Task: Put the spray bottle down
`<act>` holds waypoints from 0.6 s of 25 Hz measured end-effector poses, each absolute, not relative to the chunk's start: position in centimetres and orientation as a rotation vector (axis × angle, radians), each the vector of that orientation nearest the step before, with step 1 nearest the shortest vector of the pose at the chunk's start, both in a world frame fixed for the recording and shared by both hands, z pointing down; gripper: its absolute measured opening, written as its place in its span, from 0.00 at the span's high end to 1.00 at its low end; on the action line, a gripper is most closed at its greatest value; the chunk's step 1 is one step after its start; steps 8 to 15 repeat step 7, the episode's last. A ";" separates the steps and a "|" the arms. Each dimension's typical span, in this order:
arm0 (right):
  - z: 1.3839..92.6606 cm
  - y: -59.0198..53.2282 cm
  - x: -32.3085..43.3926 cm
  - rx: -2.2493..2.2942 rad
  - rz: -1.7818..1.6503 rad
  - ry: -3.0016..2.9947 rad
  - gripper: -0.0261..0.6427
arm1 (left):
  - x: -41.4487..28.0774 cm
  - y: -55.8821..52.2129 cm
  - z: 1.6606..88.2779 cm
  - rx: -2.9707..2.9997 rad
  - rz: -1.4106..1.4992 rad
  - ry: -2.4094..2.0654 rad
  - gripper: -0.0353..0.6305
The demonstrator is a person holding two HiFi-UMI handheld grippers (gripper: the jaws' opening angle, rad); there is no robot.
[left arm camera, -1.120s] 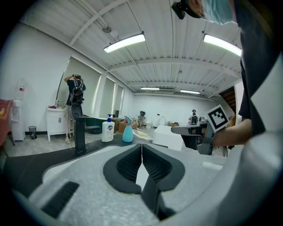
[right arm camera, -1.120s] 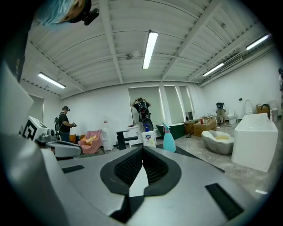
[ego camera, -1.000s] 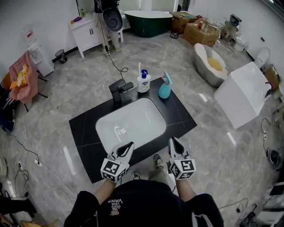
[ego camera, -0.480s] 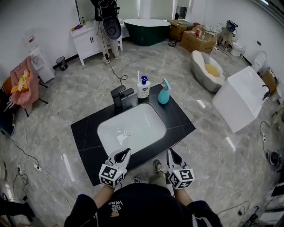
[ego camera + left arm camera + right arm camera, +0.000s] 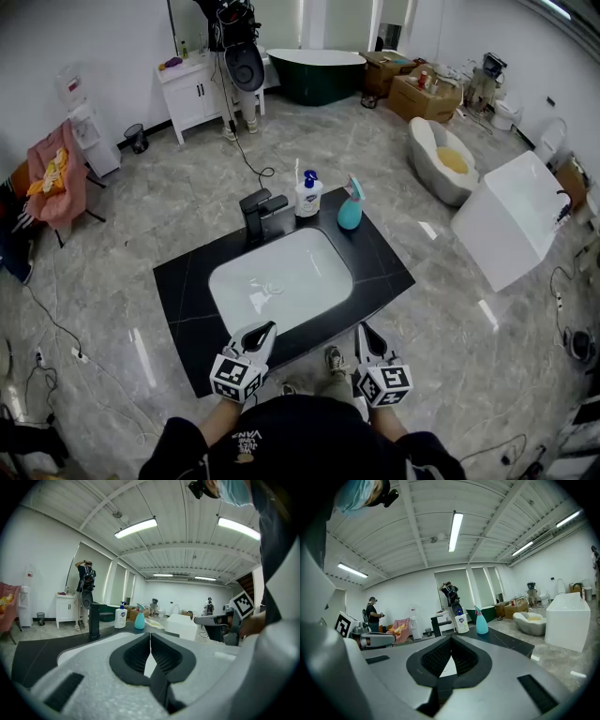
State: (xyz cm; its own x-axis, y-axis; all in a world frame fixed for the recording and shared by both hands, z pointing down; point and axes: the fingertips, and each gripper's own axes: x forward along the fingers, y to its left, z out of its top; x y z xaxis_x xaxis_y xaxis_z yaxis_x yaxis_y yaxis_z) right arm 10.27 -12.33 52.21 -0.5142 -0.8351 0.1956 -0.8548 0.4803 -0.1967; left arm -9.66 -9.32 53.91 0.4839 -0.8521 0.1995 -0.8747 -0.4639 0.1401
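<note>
Spray bottle [image 5: 350,210] is stood upright on the table [image 5: 183,281], nozzle turned toward the soap bottle [image 5: 308,195]. Left tool [image 5: 265,329] and right tool [image 5: 364,331] are held level-ish, pressed together, empty.

One worktop [image 5: 377,255] carries one white sink [image 5: 314,251], one black faucet [image 5: 261,212] and two bottles: one teal spray bottle [image 5: 350,208] and one white pump bottle [image 5: 308,196]. There are two tools, the left tool [image 5: 263,330] and the right tool [image 5: 365,333].

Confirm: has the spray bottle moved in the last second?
No. The spray bottle stays at the back of the black counter, same gap from the faucet and soap bottle.
</note>
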 end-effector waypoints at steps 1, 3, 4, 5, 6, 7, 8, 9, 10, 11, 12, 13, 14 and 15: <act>52.2 -12.4 10.2 1.508 0.416 -2.639 0.96 | -9.7 -9.4 53.9 2.507 0.148 -1.484 0.92; 52.2 -12.5 10.2 1.509 0.415 -2.639 0.96 | -9.6 -9.5 53.9 2.507 0.151 -1.483 0.92; 52.2 -12.5 10.2 1.510 0.416 -2.639 0.96 | -9.6 -9.5 54.0 2.506 0.153 -1.482 0.92; 52.0 -12.6 10.1 1.513 0.418 -2.638 0.96 | -9.6 -9.5 54.1 2.505 0.156 -1.481 0.92; 51.9 -12.7 10.1 1.517 0.420 -2.636 0.96 | -9.5 -9.5 54.2 2.504 0.158 -1.480 0.92; 51.7 -12.7 10.1 1.522 0.423 -2.633 0.96 | -9.5 -9.5 54.3 2.503 0.161 -1.479 0.92; 51.7 -12.7 10.1 1.522 0.423 -2.633 0.96 | -9.5 -9.5 54.3 2.503 0.161 -1.479 0.92; 51.7 -12.7 10.1 1.522 0.423 -2.633 0.96 | -9.5 -9.5 54.3 2.503 0.161 -1.479 0.92; 51.7 -12.7 10.1 1.522 0.423 -2.633 0.96 | -9.5 -9.5 54.3 2.503 0.161 -1.479 0.92; 51.7 -12.7 10.1 1.522 0.423 -2.633 0.96 | -9.5 -9.5 54.3 2.503 0.161 -1.479 0.92; 51.7 -12.7 10.1 1.522 0.423 -2.633 0.96 | -9.5 -9.5 54.3 2.503 0.161 -1.479 0.92; 51.7 -12.7 10.1 1.522 0.423 -2.633 0.96 | -9.5 -9.5 54.3 2.503 0.161 -1.479 0.92; 51.7 -12.7 10.1 1.522 0.423 -2.633 0.96 | -9.5 -9.5 54.3 2.503 0.161 -1.479 0.92; 51.7 -12.7 10.1 1.522 0.423 -2.633 0.96 | -9.5 -9.5 54.3 2.503 0.161 -1.479 0.92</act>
